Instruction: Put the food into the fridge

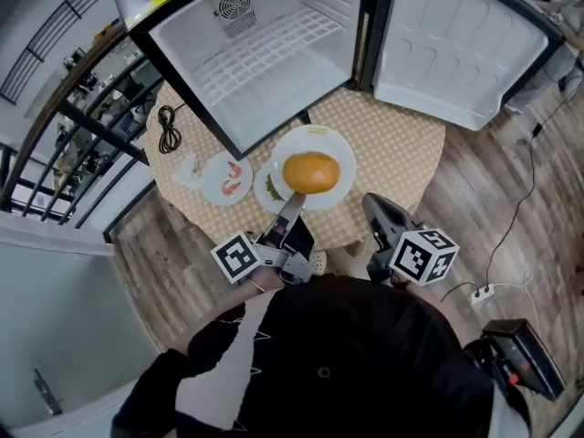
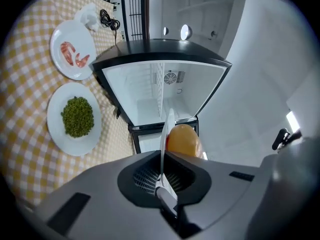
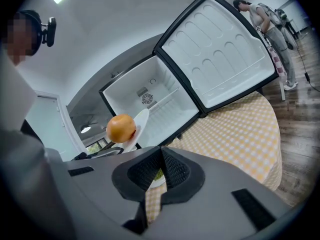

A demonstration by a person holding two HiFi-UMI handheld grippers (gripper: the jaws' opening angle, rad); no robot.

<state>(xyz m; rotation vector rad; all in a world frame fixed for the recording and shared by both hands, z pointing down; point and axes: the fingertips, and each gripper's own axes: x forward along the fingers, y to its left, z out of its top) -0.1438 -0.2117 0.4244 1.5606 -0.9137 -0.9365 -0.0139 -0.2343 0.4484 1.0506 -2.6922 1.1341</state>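
Note:
A white plate (image 1: 319, 144) carrying a round orange bun-like food (image 1: 311, 172) hangs above the table in front of the open fridge (image 1: 265, 48). My left gripper (image 1: 290, 210) is shut on the plate's near rim. In the left gripper view the plate (image 2: 168, 129) stands edge-on between the jaws of the left gripper (image 2: 162, 156), with the food (image 2: 184, 140) to its right. My right gripper (image 1: 383, 217) hovers at the table's near edge, shut and empty. The right gripper view shows the right gripper (image 3: 161, 151), and the food (image 3: 121, 128) on its plate (image 3: 140, 121) up to the left.
A plate of green peas (image 2: 75, 116) and a plate of shrimp (image 2: 74, 54) lie on the yellow checked round table (image 1: 401, 144). A black cable (image 1: 168, 128) and crumpled paper (image 1: 187, 167) lie at its left. The fridge door (image 1: 456, 44) swings right. A person (image 3: 265, 19) stands far back.

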